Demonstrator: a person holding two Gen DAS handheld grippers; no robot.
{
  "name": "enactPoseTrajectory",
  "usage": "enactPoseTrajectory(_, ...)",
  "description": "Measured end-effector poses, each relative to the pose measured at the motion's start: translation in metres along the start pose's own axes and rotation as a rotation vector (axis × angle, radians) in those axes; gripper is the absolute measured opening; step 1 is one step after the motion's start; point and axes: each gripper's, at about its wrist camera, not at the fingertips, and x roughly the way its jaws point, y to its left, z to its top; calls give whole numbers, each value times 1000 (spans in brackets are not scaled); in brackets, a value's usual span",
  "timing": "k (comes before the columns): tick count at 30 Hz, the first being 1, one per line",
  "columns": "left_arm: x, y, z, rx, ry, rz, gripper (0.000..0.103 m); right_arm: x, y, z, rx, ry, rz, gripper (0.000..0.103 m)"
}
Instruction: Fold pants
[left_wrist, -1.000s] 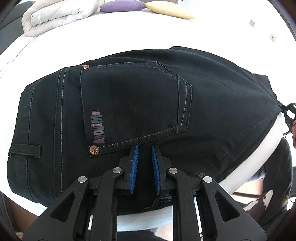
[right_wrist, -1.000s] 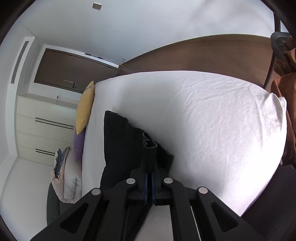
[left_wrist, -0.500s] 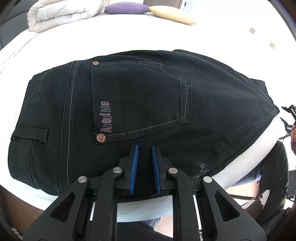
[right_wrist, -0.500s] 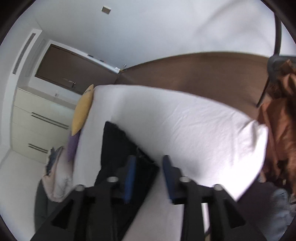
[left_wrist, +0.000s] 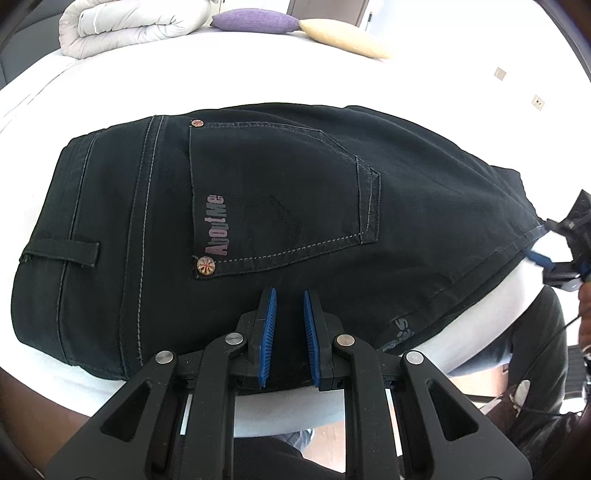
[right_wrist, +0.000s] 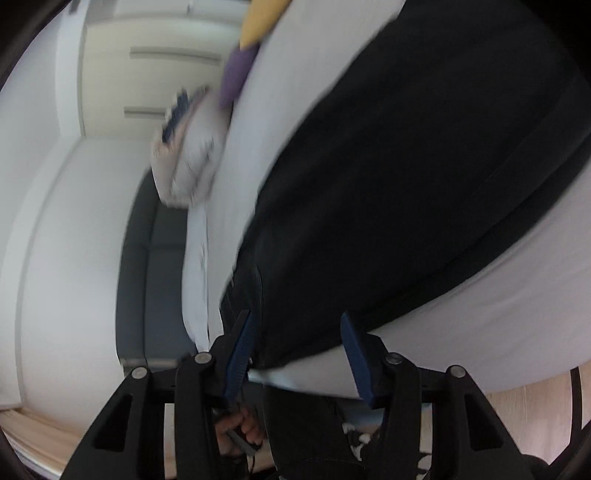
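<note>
1. Black denim pants lie folded flat on the white bed, back pocket up with an "AboutMe" label; waistband and belt loop at the left end, near the bed's close edge.
2. Rolled white duvet sits far left at the bed's back edge, then a purple cushion, then a yellow cushion just beside it.
3. Left gripper hovers over the near edge of the pants, below the pocket; blue pads a narrow gap apart, nothing between them.
4. Right gripper at the right end of the pants; in the left wrist view it shows at the far right edge.
5. Right wrist view is blurred: its jaws stand wide apart, pants fabric lies in front of and between the pads, not pinched; contact cannot be told.
</note>
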Motion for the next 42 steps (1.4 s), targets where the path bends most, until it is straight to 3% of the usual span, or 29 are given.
enactPoseTrajectory(3,-1,8,2,-10,-3,-19,15,27,-4,-3,19,57,-25,53)
enactPoseTrajectory(15,-2,13,6,-2,7,-36,15,67,1,5,16,91,-7,47)
enactPoseTrajectory(18,-1,11,6,5,14,-34,15,84,3,9,2,121,-11,34)
enactPoseTrajectory(20,0,10,6,11,19,-33,15,92,2,6,-22,137,-44,7)
enactPoseTrajectory(29,-11,11,6,27,37,-31,15,91,-9,-6,-42,118,-20,0)
enactPoseTrajectory(33,-27,0,17,38,-7,0,15,96,-5,-5,-76,114,1,1)
enactPoseTrajectory(36,-35,-17,38,1,-107,-72,15,90,-14,-2,-23,113,61,13)
enactPoseTrajectory(37,-32,-23,45,-1,-115,-95,15,87,-14,-1,-8,108,78,23)
enactPoseTrajectory(40,-2,-53,61,64,-66,-119,15,64,-14,10,11,31,92,46)
enactPoseTrajectory(42,26,-66,59,102,15,-108,15,43,-23,20,58,-45,101,51)
